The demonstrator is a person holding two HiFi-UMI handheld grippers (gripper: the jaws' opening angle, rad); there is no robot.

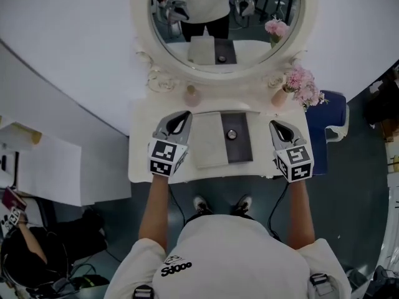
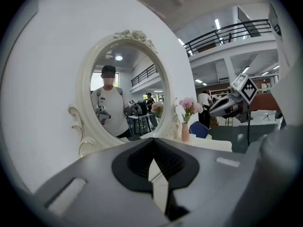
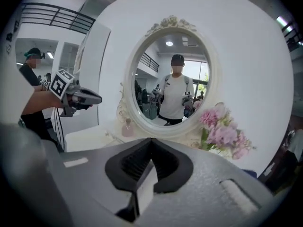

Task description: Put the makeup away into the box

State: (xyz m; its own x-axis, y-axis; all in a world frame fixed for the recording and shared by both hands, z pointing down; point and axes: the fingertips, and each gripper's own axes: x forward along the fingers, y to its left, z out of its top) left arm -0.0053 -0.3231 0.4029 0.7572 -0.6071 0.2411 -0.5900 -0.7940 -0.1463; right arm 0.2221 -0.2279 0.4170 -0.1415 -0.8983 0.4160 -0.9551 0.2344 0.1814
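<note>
Grippers, two. Left gripper: jaws together, nothing held. Right gripper: jaws together, nothing held. Both are held over the table, one either side of the box.

Box: flat at table centre, with a pale half and a dark half bearing a round piece. Lid or tray, cannot tell.

Makeup: only a small pink bottle stands loose, at the foot of the mirror, apart from the box.

Hazards, judged: a reach for the bottle could topple it or strike the mirror frame. A careless swing of the right gripper could tip the vase.

Writing: shirt print, not surely legible. Marker cubes bear patterns, no letters.
</note>
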